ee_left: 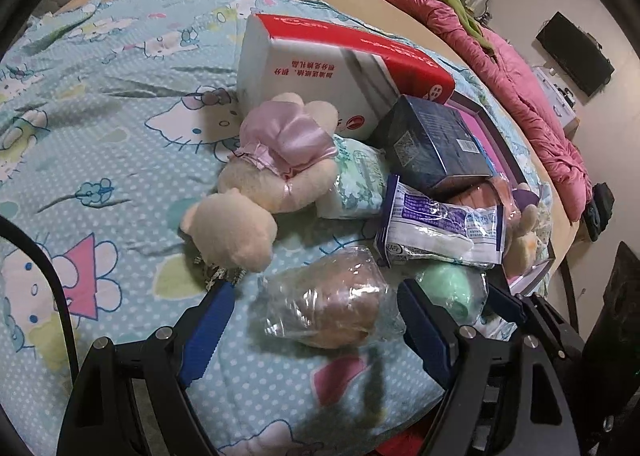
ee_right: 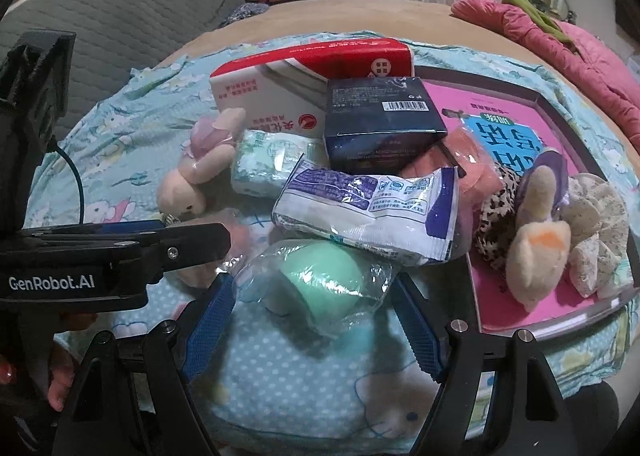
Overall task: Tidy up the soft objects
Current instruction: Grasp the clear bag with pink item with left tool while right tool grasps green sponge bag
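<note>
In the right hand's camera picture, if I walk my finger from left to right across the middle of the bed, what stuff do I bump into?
Pink plush bunny → green-patterned tissue pack → white and purple plastic packet → leopard-print fabric → beige plush toy → pale speckled scrunchie.

the pink book [ee_right: 516, 124] is mostly buried under toys, the orange cloth [ee_right: 476, 164] shows only partly beneath the dark blue box [ee_right: 380, 124], and small print everywhere is unreadable.
</note>
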A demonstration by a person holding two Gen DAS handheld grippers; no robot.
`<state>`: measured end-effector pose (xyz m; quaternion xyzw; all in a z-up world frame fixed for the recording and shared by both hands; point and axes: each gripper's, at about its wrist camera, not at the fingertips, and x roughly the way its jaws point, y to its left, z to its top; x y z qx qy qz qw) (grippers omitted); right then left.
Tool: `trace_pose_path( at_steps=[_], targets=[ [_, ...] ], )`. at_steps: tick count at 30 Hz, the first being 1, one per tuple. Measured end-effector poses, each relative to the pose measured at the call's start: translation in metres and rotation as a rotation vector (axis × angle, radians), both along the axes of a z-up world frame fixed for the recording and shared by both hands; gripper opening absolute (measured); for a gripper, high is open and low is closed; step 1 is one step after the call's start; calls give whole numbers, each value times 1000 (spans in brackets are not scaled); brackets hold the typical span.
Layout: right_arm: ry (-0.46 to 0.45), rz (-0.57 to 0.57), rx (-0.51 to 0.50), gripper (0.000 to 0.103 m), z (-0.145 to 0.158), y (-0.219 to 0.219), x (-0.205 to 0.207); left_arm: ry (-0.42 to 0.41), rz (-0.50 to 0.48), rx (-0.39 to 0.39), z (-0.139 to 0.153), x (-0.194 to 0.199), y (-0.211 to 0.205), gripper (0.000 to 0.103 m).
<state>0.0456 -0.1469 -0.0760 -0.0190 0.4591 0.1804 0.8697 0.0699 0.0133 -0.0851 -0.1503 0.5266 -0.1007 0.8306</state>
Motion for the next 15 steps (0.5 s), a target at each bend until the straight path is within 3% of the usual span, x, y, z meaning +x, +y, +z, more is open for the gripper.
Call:
trace_pose_path(
  at_steps=[2, 9, 15],
  targets=[
    [-8, 3, -3, 80, -2, 1, 2, -1, -2, -6, -2, 1, 0, 83],
    [-20, 19, 13, 60, -5, 1, 6, 1, -8, -38, -7, 6, 1, 81],
    [-8, 40, 34, 51, -6, 1, 7, 4, -28, -45, -7, 9, -3, 70]
  ],
)
